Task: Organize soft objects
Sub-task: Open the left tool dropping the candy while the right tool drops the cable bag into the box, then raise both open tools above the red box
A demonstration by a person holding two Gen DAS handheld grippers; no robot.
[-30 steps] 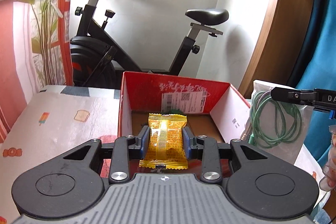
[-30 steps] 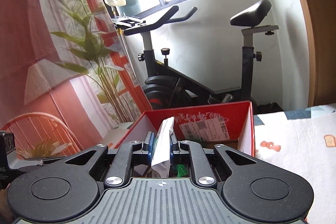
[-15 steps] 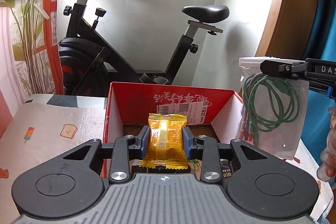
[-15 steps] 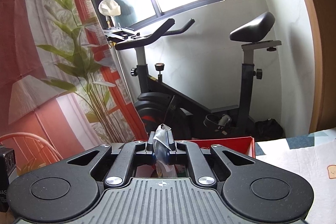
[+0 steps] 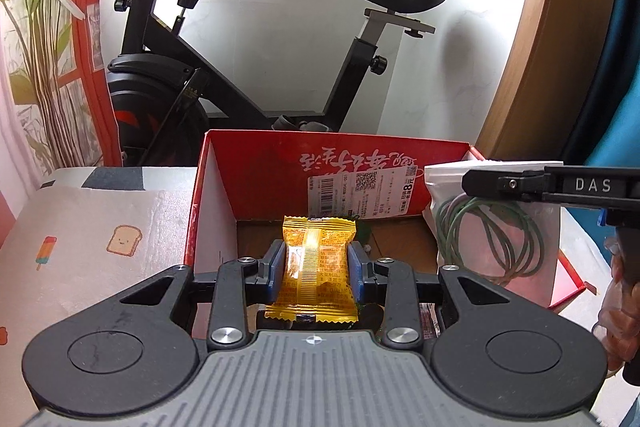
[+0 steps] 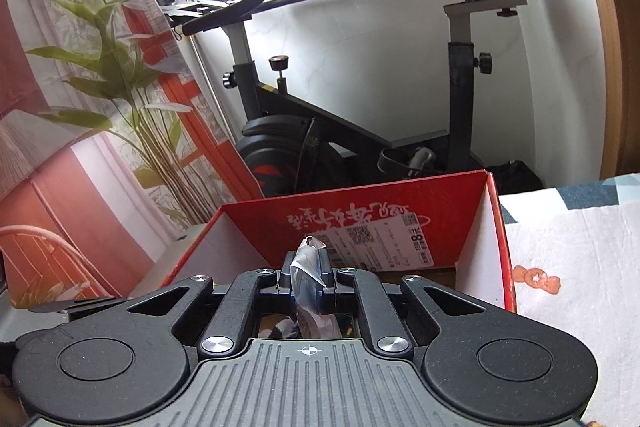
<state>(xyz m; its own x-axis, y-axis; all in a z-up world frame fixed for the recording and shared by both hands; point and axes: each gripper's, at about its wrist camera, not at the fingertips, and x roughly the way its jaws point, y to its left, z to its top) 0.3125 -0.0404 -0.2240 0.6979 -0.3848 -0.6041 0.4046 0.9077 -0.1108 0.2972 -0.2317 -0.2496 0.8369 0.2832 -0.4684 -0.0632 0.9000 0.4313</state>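
Behind the red cardboard box [image 5: 256,163] stands an exercise bike [image 5: 224,79]; left gripper [image 5: 316,259] clamps an orange snack packet [image 5: 314,267] above the box, right gripper [image 6: 306,273] pinches a clear cable bag [image 5: 496,227] over its right side

The left gripper [image 5: 316,263] clamps an orange snack packet [image 5: 314,267] between its blue fingers [image 5: 276,263] above the open red cardboard box [image 5: 280,163]. At right, the right gripper [image 5: 472,183] pinches a clear bag of coiled green cable [image 5: 492,235] over the box's right side. An exercise bike [image 5: 240,67] stands behind.
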